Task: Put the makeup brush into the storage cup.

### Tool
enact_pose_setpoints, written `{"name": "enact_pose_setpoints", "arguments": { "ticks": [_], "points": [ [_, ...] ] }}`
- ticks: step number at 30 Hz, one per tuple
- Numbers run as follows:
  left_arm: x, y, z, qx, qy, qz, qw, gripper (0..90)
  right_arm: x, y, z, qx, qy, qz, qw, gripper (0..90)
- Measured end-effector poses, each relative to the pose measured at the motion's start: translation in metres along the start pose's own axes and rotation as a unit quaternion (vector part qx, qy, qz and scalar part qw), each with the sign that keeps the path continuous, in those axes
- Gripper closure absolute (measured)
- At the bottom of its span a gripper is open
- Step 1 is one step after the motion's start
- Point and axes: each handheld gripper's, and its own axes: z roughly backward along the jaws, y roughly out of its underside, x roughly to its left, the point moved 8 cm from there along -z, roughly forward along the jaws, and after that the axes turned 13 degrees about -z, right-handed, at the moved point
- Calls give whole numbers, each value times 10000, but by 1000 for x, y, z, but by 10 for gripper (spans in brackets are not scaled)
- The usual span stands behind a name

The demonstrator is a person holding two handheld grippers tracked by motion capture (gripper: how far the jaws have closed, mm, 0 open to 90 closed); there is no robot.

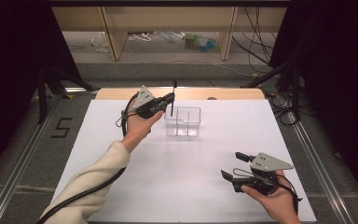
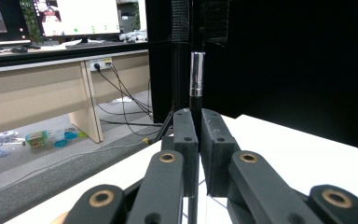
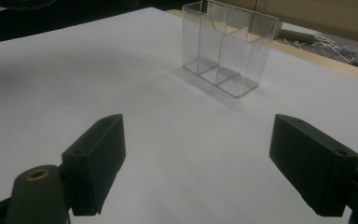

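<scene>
Right tool (image 1: 235,165) gapes over bare table (image 1: 191,186), box (image 1: 182,121) well apart.

Wooden desk (image 1: 168,21), cables (image 1: 256,42), monitors (image 2: 86,16).

pen (image 1: 173,99) above holder (image 1: 182,122) (left compartment), on table (image 1: 182,172)
</scene>
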Motion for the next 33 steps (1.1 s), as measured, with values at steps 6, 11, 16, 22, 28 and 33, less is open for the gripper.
{"name": "enact_pose_setpoints", "arguments": {
  "ticks": [6,11,16,22,28,33],
  "points": [
    [0,2,-1,13,3,11,10000,856,0,-1,-1,-75,-39,-10,10000,196],
    [0,4,-1,29,6,4,10000,856,1,-1,-1,-80,-42,-9,10000,196],
    [-1,5,-2,29,14,15,10000,856,1,-1,-1,-77,-50,-10,10000,196],
    [-2,7,-4,52,32,19,10000,856,1,-1,-1,-75,-49,-11,10000,196],
    [-4,8,-5,66,36,16,10000,856,1,-1,-1,-87,-52,6,9999,195],
    [-4,10,-7,77,39,24,10000,856,1,-1,-2,-81,-54,5,10000,196]
  ]
}}
